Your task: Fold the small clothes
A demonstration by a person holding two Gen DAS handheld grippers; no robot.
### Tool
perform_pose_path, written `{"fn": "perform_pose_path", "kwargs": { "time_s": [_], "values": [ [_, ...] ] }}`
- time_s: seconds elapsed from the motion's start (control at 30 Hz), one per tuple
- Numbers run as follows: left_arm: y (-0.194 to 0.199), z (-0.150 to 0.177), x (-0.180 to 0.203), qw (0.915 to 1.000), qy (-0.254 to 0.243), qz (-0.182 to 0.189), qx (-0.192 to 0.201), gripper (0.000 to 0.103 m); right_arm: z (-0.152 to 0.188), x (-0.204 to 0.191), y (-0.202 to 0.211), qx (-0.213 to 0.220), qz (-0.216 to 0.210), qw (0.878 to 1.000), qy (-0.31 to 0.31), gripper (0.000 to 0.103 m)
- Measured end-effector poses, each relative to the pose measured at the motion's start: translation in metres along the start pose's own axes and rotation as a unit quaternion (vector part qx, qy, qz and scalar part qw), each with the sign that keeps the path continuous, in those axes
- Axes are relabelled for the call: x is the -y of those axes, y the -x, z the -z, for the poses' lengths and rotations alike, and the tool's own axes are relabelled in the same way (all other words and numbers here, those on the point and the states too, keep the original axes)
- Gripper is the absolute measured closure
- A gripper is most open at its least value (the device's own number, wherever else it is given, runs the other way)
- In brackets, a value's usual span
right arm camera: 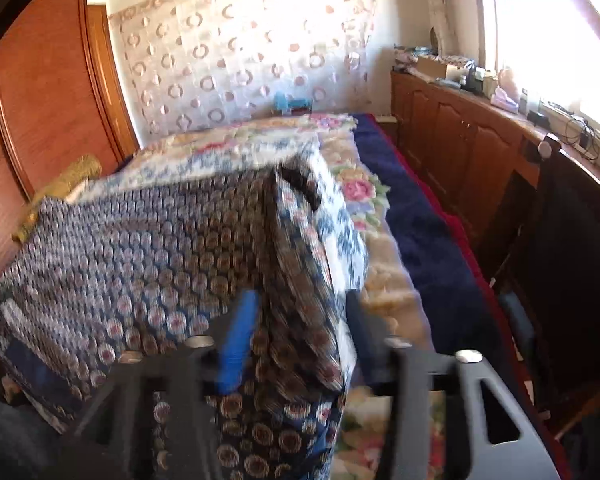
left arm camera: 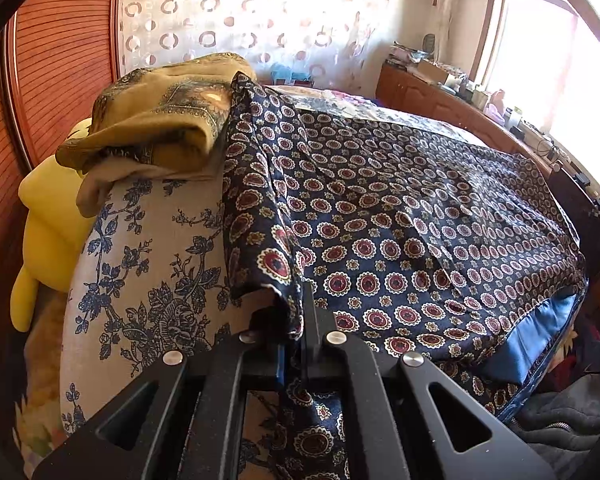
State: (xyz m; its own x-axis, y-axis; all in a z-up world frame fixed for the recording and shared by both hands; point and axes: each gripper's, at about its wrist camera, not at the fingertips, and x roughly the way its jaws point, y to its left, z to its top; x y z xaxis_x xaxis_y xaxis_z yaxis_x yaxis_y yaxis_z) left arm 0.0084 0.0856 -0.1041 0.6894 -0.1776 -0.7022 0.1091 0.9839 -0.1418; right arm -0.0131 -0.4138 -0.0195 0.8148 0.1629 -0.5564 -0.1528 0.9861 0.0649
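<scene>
Sunlit bedroom, with a bed (left arm camera: pixel 140 240) covered by a cream sheet printed with blue flowers taking up most of both views.

Nearest in the left wrist view, the left gripper (left arm camera: pixel 296 344) sits at 6 o'clock with its jaws pinched together on a bunched edge of the navy scarf (left arm camera: pixel 400 208), a cloth patterned with red and white medallions. From that pinch the scarf spreads away toward 2 o'clock, lying mostly flat over the bed, its plain blue border (left arm camera: pixel 536 344) hanging at 4 o'clock.

In the right wrist view, which is blurred, the right gripper (right arm camera: pixel 296 344) is at 6 o'clock with its jaws standing apart. A hanging fold of the same scarf (right arm camera: pixel 300 320) lies between the fingers, but the pads are not seen pressing on it. The blue pad of one finger (right arm camera: pixel 240 344) shows just beside the fold.

Farther off, at 10 o'clock in the left view, a folded mustard-brown cloth (left arm camera: pixel 160 120) rests on the bed, touching the scarf's far corner. A yellow soft toy (left arm camera: pixel 48 220) lies beside it at 9 o'clock.

Beyond the bed hangs a sheer curtain with ring shapes (left arm camera: pixel 240 20) at 12 o'clock, and a wooden cabinet (right arm camera: pixel 460 140) topped with clutter runs under the bright window (left arm camera: pixel 540 60) at 2 o'clock.
</scene>
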Motion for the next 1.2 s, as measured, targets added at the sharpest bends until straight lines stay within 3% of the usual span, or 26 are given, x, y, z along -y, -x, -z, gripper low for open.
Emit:
{"fn": "perform_pose_path", "kwargs": {
  "time_s": [0.17,0.3,0.43,0.53,0.57,0.6,0.67,0.77,0.8,0.87,0.93,1.1,1.2],
  "values": [
    [-0.004,0.004,0.003,1.0000,-0.004,-0.008,-0.003,0.098,-0.036,-0.005,-0.019,0.005,-0.013,1.000,0.013,0.049],
    [-0.005,0.007,0.003,1.0000,-0.003,-0.009,-0.003,0.098,-0.065,-0.004,-0.062,-0.017,-0.035,0.999,0.001,0.049],
    [-0.004,0.008,0.002,1.0000,-0.003,-0.008,-0.002,0.098,-0.089,0.002,-0.110,-0.056,-0.028,0.998,-0.007,0.051],
    [-0.004,0.009,0.001,1.0000,-0.003,-0.008,0.000,0.098,-0.103,0.008,-0.137,-0.082,-0.019,0.996,-0.022,0.065],
    [-0.004,0.009,0.002,1.0000,-0.003,-0.008,0.000,0.098,-0.109,0.011,-0.141,-0.088,-0.021,0.995,-0.027,0.075],
    [-0.004,0.010,0.002,1.0000,-0.004,-0.008,0.001,0.098,-0.115,0.011,-0.146,-0.091,-0.028,0.995,-0.032,0.099],
    [-0.004,0.010,0.002,1.0000,-0.002,-0.008,0.001,0.098,-0.124,0.014,-0.148,-0.077,-0.029,0.996,-0.034,0.099],
    [-0.003,0.011,0.001,1.0000,-0.002,-0.009,0.002,0.098,-0.134,0.018,-0.141,-0.028,0.005,0.998,-0.047,0.099],
    [-0.003,0.012,0.001,0.9999,-0.002,-0.010,0.002,0.098,-0.135,0.018,-0.137,-0.022,0.018,0.999,-0.046,0.099],
    [-0.003,0.011,0.002,0.9999,-0.004,-0.013,0.000,0.098,-0.134,0.013,-0.130,-0.021,0.057,0.998,-0.028,0.085],
    [-0.003,0.011,0.003,0.9999,-0.004,-0.017,-0.002,0.097,-0.131,0.006,-0.125,-0.027,0.061,0.998,-0.007,0.057],
    [-0.003,0.010,0.004,0.9997,-0.004,-0.023,-0.003,0.092,-0.119,-0.016,-0.105,-0.018,0.051,0.998,0.038,0.046],
    [-0.001,0.011,0.005,0.9997,-0.004,-0.024,-0.004,0.092,-0.100,-0.036,-0.091,-0.018,0.018,0.998,0.064,0.036]
  ]
}}
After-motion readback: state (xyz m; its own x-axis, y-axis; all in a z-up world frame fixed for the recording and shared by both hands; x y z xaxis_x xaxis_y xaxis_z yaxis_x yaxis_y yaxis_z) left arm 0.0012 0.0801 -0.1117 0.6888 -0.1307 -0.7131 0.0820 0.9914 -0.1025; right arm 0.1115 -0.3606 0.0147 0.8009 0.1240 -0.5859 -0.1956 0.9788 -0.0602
